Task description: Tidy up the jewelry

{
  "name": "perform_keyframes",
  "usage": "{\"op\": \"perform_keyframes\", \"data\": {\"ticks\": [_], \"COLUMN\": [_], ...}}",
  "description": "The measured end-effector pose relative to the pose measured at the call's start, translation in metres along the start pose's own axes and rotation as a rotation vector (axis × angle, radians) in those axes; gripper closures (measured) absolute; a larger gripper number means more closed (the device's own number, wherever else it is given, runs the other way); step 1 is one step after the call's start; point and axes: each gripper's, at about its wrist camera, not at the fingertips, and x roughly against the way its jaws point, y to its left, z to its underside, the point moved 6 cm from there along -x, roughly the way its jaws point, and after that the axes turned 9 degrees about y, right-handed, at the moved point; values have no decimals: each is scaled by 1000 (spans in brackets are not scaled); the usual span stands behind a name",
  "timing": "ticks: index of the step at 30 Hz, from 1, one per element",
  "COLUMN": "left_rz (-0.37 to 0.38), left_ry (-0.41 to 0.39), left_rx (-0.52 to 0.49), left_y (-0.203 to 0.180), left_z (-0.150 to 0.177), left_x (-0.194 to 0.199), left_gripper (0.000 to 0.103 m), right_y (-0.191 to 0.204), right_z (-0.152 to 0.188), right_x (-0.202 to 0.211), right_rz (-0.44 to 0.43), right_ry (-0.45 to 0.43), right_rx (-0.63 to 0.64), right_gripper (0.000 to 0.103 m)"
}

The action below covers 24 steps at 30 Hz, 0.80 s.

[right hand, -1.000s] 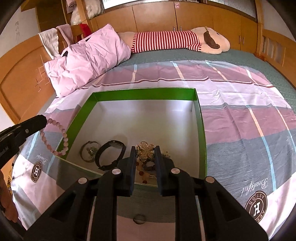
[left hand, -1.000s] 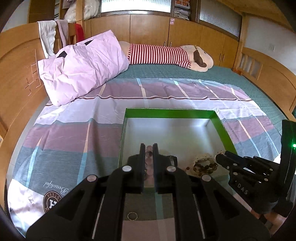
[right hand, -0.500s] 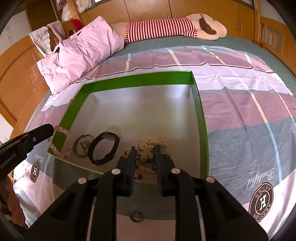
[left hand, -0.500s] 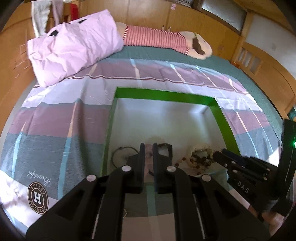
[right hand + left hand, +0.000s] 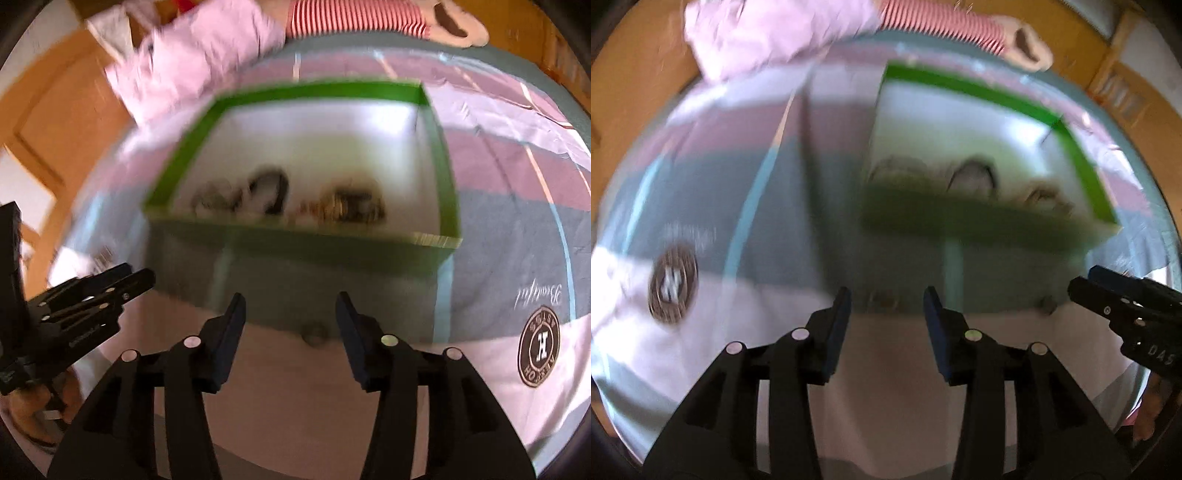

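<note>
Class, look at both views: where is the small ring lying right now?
The small ring lies on the bedspread, outside the green-rimmed box and just in front of its near wall, ahead of the open right tool.

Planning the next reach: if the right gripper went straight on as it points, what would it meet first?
Probably the small ring on the bedspread, just ahead of the open right gripper; beyond it, the green box. Blur leaves depth uncertain.

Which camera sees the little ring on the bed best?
The right wrist view. The ring lies there on the bedspread in the gap of the open right gripper, blurred but whole. In the left wrist view it is a small blur near the right gripper's tip.
</note>
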Motion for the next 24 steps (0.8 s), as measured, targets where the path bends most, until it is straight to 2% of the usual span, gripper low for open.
{"op": "perform_keyframes", "data": {"ticks": [2, 5, 6, 8, 10, 12, 13, 14, 16, 18, 21, 24], "left_rz": [-26, -74, -80, -76, -90, -92, -83, -79, -77, -82, -77, -77], "left_ry": [-3, -44, -53, -48, -41, -30, -10, 1, 29, 39, 38, 36], "left_rx": [10, -18, -26, -63, -91, -90, -97, -100, -103, -106, -105, -95], "left_y": [1, -6, -9, -16, -20, -22, -24, -25, -28, -29, -29, -26], "left_z": [1, -5, -7, -9, -14, -14, -14, -12, -11, -10, -11, -10], "left_x": [-6, -8, -8, -11, -14, -19, -24, -27, -35, -39, -38, -37], "left_gripper": [62, 56, 51, 48, 48, 48, 50, 54, 74, 76, 87, 89], "right_y": [-1, 0, 1, 5, 10, 13, 17, 19, 21, 21, 18, 17], "right_z": [8, 16, 18, 17, 17, 17, 17, 17, 18, 20, 20, 23], "right_x": [-18, -35, -38, -38, -38, -38, -37, -37, -36, -35, -34, -32], "right_rz": [91, 125, 137, 161, 163, 161, 166, 172, 175, 169, 149, 146], "right_ry": [45, 103, 107, 93, 87, 84, 80, 77, 74, 71, 75, 75], "right_rx": [22, 39, 45, 68, 80, 86, 95, 100, 107, 106, 94, 94], "right_gripper": [52, 52, 52, 53, 63, 79, 83, 83, 83, 83, 83, 83]}}
